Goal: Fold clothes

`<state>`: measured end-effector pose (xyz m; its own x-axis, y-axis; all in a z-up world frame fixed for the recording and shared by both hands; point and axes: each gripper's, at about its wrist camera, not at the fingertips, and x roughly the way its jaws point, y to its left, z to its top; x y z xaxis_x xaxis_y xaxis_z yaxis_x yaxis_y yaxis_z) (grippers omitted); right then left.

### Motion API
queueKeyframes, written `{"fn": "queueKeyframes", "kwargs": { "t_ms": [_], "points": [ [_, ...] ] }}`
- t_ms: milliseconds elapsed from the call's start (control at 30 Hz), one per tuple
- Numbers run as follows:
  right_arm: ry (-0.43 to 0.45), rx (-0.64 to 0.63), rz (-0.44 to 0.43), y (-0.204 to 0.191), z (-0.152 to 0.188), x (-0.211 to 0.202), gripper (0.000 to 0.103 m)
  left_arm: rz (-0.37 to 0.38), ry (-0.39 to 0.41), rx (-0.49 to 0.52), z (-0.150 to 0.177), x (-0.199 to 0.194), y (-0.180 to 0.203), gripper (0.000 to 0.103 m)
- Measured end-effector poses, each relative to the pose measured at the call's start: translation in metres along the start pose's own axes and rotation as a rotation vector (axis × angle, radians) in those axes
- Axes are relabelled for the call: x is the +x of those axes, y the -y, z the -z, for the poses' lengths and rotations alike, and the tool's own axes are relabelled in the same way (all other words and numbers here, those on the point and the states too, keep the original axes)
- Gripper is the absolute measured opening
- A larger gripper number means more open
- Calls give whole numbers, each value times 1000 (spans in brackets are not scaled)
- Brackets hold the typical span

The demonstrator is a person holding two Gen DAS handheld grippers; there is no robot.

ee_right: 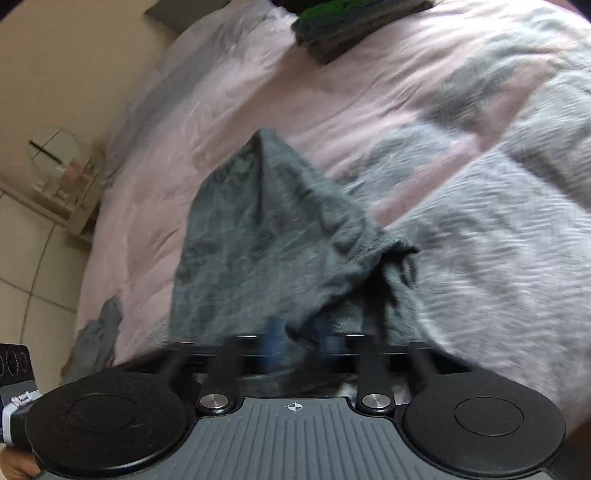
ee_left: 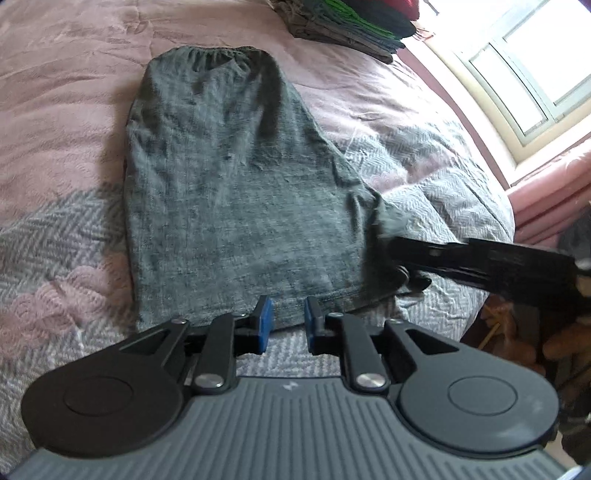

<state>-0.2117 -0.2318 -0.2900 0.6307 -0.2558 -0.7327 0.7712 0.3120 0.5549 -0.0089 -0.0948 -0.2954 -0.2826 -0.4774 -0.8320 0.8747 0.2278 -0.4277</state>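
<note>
Lying flat on the pink and grey quilt [ee_left: 55, 110], the grey garment [ee_left: 236, 192] spread lengthwise, its gathered waistband at the far end. The left gripper [ee_left: 288, 325] hovered at the near hem, its blue pads [ee_left: 264, 325] parted narrowly with nothing between them. To the right, the right gripper [ee_right: 299, 343] lifted the garment's near right corner — in its own view motion blur smeared the fingers, so whether they truly pinched the cloth could not be told. A stack of folded clothes [ee_left: 354, 29] sat at the bed's far end beside a bright window [ee_left: 535, 62] — partly cut off by the frame.
</note>
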Motion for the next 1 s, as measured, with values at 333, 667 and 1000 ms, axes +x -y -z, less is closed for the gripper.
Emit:
{"fn": "queueKeyframes", "kwargs": {
  "t_ms": [333, 667, 1000],
  "points": [
    [19, 213, 59, 70, 6, -51, 41, 56, 8, -19, -3, 9, 9, 14],
    [81, 591, 22, 115, -5, -52, 29, 153, 13, 278, -9, 34, 85, 29],
    [107, 549, 59, 136, -4, -81, 29, 124, 56, 458, -17, 76, 137, 0]
  ]
}}
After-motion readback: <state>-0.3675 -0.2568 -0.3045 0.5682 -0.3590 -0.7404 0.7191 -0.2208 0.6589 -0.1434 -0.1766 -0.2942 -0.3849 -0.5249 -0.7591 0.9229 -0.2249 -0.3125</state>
